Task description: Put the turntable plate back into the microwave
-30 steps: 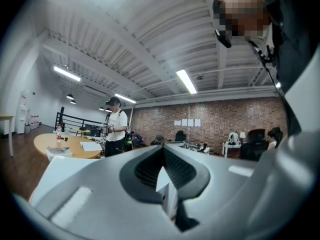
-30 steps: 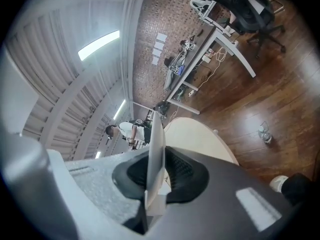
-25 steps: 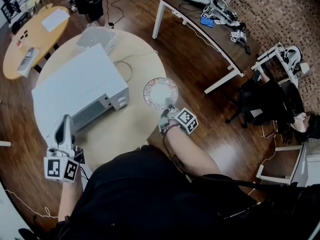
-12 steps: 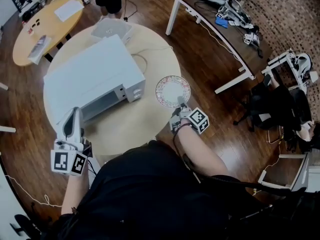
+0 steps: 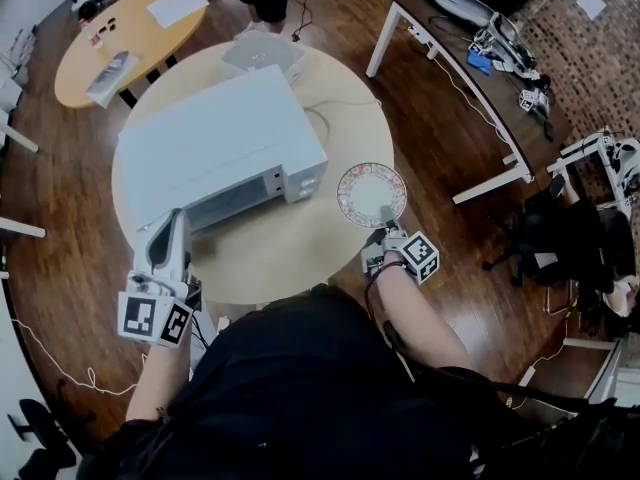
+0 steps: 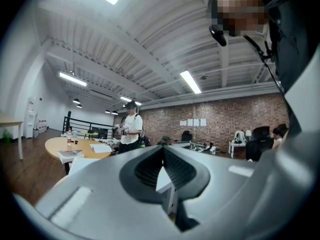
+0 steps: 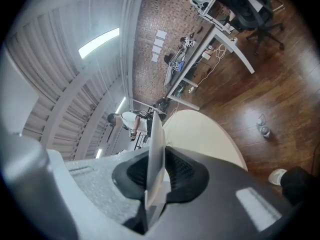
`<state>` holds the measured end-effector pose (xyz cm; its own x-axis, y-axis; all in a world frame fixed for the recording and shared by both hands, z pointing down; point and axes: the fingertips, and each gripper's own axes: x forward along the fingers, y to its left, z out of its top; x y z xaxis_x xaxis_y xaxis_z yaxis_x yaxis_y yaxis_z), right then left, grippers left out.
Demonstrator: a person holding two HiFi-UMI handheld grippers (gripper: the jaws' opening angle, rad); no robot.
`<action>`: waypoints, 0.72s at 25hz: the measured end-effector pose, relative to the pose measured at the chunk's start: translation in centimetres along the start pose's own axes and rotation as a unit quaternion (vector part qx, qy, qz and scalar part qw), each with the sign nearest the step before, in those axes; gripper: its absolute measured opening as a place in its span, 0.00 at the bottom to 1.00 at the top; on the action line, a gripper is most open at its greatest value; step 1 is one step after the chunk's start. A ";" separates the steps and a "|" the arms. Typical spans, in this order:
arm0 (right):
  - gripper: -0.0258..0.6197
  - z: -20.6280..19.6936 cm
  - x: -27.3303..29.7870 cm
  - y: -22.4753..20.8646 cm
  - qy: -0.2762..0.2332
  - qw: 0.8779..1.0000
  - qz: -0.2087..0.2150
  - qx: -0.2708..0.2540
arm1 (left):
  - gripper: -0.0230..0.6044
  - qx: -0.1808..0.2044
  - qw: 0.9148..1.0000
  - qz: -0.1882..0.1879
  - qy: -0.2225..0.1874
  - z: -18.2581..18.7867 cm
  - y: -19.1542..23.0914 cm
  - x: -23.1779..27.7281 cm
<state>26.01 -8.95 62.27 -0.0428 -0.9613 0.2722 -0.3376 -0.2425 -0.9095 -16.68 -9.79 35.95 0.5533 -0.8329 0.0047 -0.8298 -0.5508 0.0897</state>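
Observation:
The white microwave (image 5: 220, 148) stands on the round table (image 5: 290, 258), its windowed front facing me. To the right of its control panel, the patterned turntable plate (image 5: 372, 194) hangs over the table's right side. My right gripper (image 5: 383, 215) is shut on the plate's near rim. In the right gripper view the plate (image 7: 156, 149) shows edge-on, clamped between the jaws. My left gripper (image 5: 172, 218) is held level at the microwave's front left corner. It is shut and holds nothing, and the jaw tips meet in the left gripper view (image 6: 162, 149).
A flat white device (image 5: 262, 53) and a cable lie on the table behind the microwave. An oval wooden table (image 5: 140, 23) stands at the far left and a long desk (image 5: 470, 38) at the far right. A person (image 6: 131, 129) stands beyond. Office chairs (image 5: 560, 238) are at the right.
The head view has swung, so the table and microwave sit further right in the picture. Both grippers keep about the same places by the microwave, and the plate stays gripped.

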 end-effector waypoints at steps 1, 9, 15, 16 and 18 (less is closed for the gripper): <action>0.09 0.0 -0.1 -0.1 0.001 1.000 0.000 -0.001 | 0.05 0.001 1.000 0.001 -0.001 -0.1 0.0 -0.1; 0.09 -0.9 -0.6 -0.3 0.019 1.000 0.001 -0.006 | 0.05 0.001 1.000 0.017 -0.005 -0.5 0.6 -1.4; 0.09 -1.9 -0.9 0.2 0.029 1.000 0.009 -0.003 | 0.05 -0.003 1.000 0.031 -0.003 -1.0 1.2 -2.7; 0.09 -2.0 -1.0 0.3 0.031 0.999 0.011 -0.003 | 0.05 -0.003 0.999 0.032 -0.003 -1.0 1.3 -2.9; 0.09 -2.2 -1.1 0.5 0.034 0.999 0.015 -0.002 | 0.05 -0.003 0.999 0.033 -0.005 -1.0 1.4 -3.1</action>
<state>23.80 -7.69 62.17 -0.1166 -0.9569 0.2658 -0.3394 -0.2131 -0.9162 -19.47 -7.89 37.03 0.4961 -0.8683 0.0009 -0.8643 -0.4937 0.0958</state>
